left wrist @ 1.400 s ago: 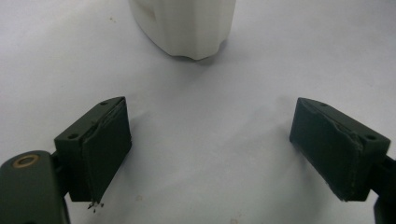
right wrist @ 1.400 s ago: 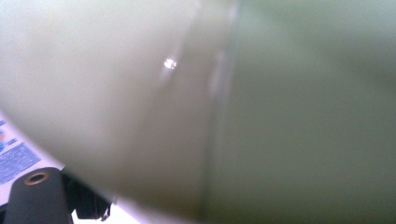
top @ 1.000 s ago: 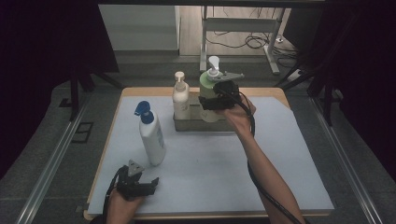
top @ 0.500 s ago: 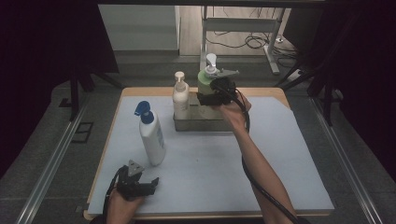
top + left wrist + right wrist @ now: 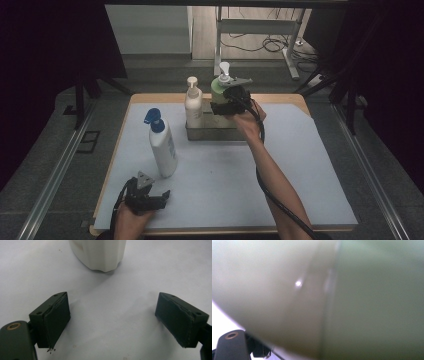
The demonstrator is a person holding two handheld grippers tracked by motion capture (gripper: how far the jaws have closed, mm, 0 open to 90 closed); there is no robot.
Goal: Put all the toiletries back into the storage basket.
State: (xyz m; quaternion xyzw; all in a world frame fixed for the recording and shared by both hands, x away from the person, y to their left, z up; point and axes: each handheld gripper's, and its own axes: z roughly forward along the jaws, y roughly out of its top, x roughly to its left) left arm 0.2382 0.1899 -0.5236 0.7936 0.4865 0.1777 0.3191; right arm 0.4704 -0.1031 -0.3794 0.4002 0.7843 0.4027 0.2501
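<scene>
So the right gripper (image 5: 226,102) is clamped around the pale green pump bottle with the white dispenser head (image 5: 220,89), sitting at about 12 o'clock on the table, over the grey metal tray (image 5: 212,133) beside the cream pump bottle (image 5: 193,104), probably to keep them corralled. The left gripper (image 5: 150,196) rests at 7 o'clock, jaws spread wide with nothing between them, just short of the white bottle with the blue pump cap (image 5: 162,145).

Green bottle (image 5: 352,295): blurred at close range, cut off by frame edges, hiding the right jaw. White bottle (image 5: 98,253): top cut off. Tray (image 5: 212,134): contents hidden.
</scene>
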